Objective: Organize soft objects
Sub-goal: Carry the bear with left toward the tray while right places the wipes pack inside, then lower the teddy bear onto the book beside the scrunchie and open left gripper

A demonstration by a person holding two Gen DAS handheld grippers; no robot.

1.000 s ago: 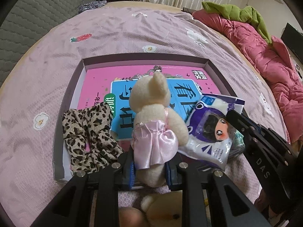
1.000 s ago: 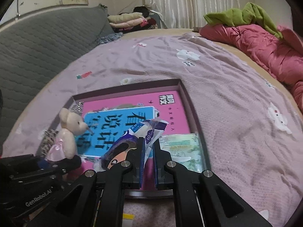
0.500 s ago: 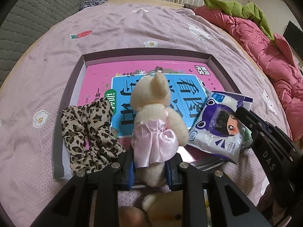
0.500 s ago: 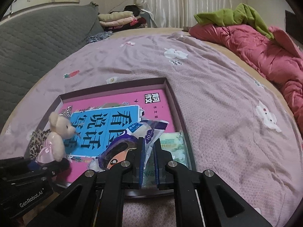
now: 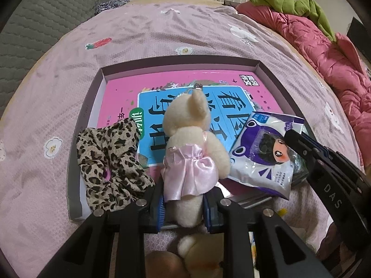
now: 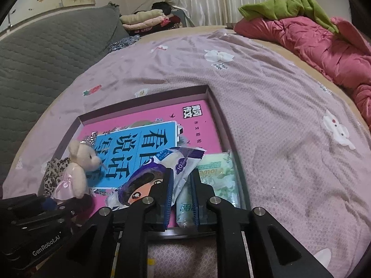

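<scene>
Tray [image 5: 76, 180] holds book, scrunchie, packets (left claw [image 5: 184, 210] clamps bear [image 5: 192, 153], right claw [image 6: 180, 205] opening).

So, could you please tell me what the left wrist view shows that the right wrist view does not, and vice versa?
Only the left wrist view shows a yellow plush below the tray's near edge. Only the right wrist view shows the green tissue pack in the tray's right corner and the right gripper, its jaws opening around the purple packet. Both show the bear in the left gripper, the leopard scrunchie, the pink book and the tray.
</scene>
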